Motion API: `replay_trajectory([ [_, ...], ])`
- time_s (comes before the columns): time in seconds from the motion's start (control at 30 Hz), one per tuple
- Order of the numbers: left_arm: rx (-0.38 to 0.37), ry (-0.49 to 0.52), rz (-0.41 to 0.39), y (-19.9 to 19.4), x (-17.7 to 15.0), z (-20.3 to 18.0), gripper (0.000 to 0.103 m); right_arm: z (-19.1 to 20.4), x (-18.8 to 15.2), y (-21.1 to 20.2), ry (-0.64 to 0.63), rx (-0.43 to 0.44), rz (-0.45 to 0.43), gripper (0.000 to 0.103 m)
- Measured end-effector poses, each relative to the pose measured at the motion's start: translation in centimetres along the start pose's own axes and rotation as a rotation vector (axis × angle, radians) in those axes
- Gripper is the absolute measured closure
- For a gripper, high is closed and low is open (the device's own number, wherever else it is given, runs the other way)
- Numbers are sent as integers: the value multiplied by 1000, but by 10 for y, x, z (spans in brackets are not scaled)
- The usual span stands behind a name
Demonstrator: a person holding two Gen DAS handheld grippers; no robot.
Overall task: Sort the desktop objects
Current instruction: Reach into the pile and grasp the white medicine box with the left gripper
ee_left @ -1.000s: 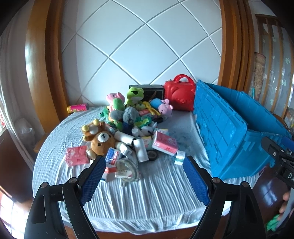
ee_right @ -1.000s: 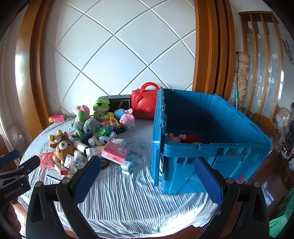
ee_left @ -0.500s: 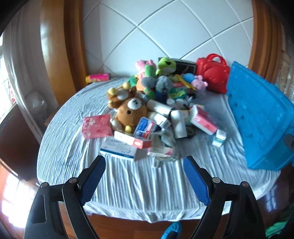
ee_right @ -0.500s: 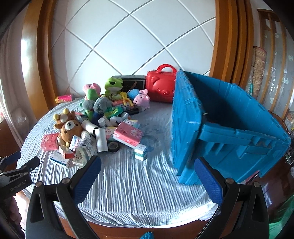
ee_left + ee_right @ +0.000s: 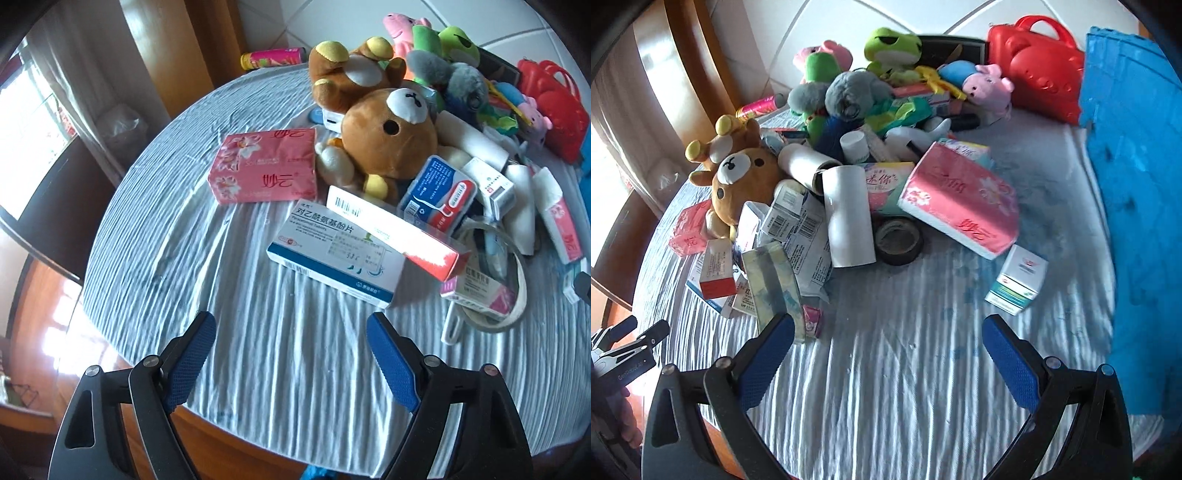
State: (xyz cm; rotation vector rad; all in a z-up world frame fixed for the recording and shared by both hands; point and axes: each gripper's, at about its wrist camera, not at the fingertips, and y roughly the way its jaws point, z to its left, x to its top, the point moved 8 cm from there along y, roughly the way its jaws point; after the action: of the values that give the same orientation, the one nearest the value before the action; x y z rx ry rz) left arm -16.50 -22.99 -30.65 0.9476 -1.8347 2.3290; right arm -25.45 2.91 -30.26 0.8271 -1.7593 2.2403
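Note:
A heap of toys, boxes and rolls covers a round table with a pale blue cloth. My left gripper is open, empty, just in front of a blue-and-white medicine box. Behind that box lie a pink tissue pack and a brown bear plush. My right gripper is open and empty over bare cloth. Ahead of it lie a white roll, a black tape ring, a pink tissue pack and a small white-green box. The blue crate stands at the right.
A red plastic case, a green frog plush and a pink pig plush sit at the back of the pile. A pink can lies at the far table edge. The other gripper shows at lower left.
Both grippers have moved down and in toward the table, so the pile looks much nearer. The left one swung left toward the medicine box; the crate slid to the right edge.

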Motion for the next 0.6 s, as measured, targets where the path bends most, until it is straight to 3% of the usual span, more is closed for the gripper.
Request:
replay_trajectory([
  [0.13, -23, -44, -15, -5, 19, -10, 20, 35, 9, 14, -78, 87, 32, 0],
  [0.33, -94, -26, -39, 10, 61, -55, 21, 66, 13, 36, -187, 89, 72, 0],
  [0.4, -97, 20, 7, 25, 58, -67, 30, 72, 8, 48, -213, 88, 101, 0],
  [0.5, -55, 92, 45, 41, 43, -63, 35, 51, 8, 61, -194, -28, 100, 0],
  [0.6, -30, 131, 37, 46, 34, -40, 34, 1, 17, 54, -34, -140, 80, 0],
])
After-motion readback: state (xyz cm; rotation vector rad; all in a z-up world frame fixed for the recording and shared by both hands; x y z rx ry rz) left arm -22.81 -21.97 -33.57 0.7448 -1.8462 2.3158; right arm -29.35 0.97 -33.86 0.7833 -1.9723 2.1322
